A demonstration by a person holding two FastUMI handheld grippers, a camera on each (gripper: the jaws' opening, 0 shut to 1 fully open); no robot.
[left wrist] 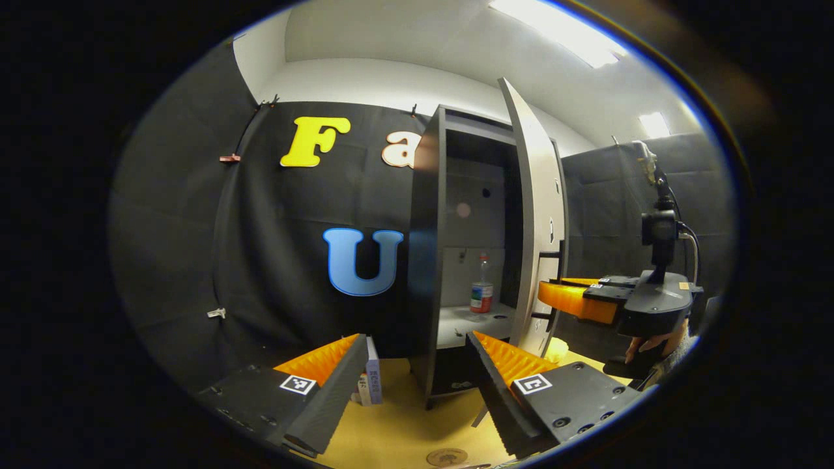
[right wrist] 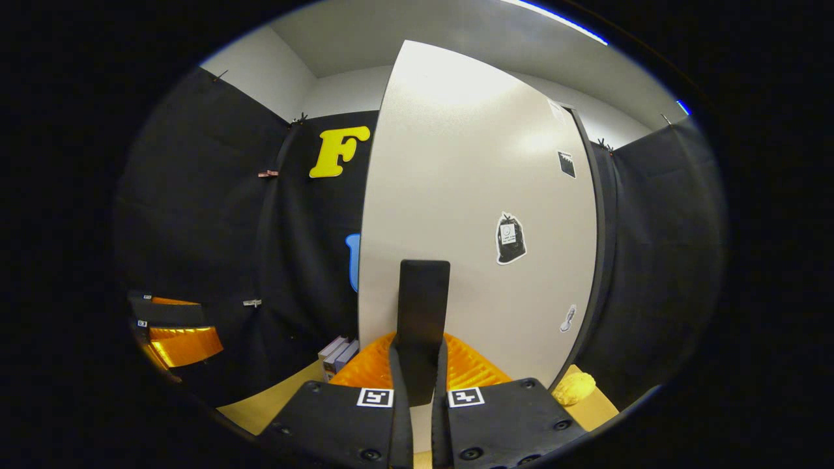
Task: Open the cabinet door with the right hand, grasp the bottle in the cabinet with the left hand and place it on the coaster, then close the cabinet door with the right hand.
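Cabinet door (right wrist: pixel 475 215) swung partly open, its handle (right wrist: pixel 422 312) clamped between the closed right tongs (right wrist: pixel 417 384). The left tongs (left wrist: pixel 417 355) stand spread wide and empty above the worktop (left wrist: pixel 404 430), facing the cabinet (left wrist: pixel 456 247) interior. The bottle (left wrist: pixel 482 286) stands on the lower shelf (left wrist: pixel 469 322) inside, toward the door side, apart from the walls; its long axis is vertical, cap upward. The coaster (left wrist: pixel 447 456) lies on the worktop just below the left tongs.

Risks, as judged: the opening looks narrow, so a reaching left arm may strike the door edge or the right tongs (left wrist: pixel 576 299); a glancing contact could topple the tall, slender bottle; and the handle may slip if the pull turns off-axis.
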